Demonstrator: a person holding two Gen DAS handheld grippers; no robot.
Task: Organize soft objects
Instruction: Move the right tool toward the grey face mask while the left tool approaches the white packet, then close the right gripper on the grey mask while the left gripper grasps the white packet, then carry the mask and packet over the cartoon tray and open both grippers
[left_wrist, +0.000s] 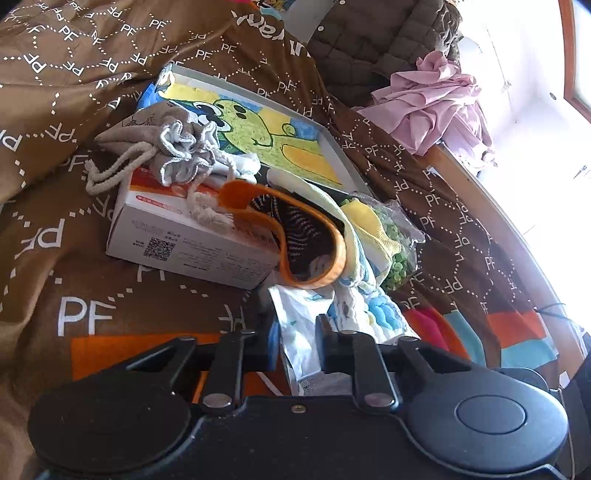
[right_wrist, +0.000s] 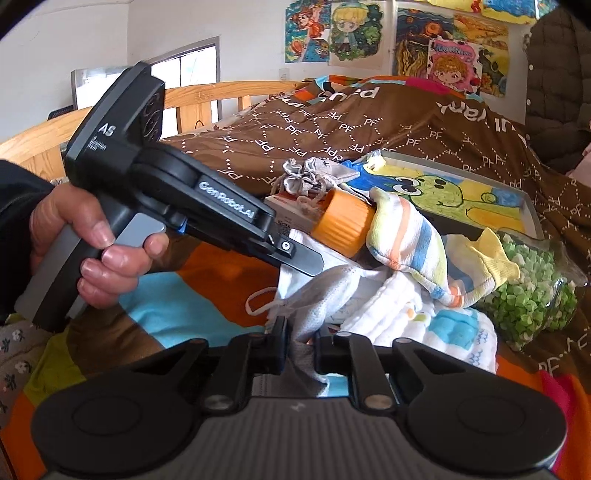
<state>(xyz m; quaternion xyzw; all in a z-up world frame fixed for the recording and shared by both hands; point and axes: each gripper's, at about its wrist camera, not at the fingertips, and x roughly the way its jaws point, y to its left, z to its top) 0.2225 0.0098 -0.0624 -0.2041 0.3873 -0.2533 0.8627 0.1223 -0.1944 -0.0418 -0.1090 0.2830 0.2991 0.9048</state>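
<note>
Brown "PF" quilt (left_wrist: 74, 229); "GenRoboLAI" left gripper (left_wrist: 295, 328) clamps white packet (left_wrist: 299, 332); right gripper (right_wrist: 299, 350) clamps mesh pouch (right_wrist: 314, 295).

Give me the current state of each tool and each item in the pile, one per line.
Left tool: shut on white cloth.
Right tool: shut on white mesh bag.
Grey drawstring pouch: cinched shut, lying on the white box.
Orange-cuffed sock: lying on top of the pile.
Bag of green bits: lying beside the cloths.
</note>
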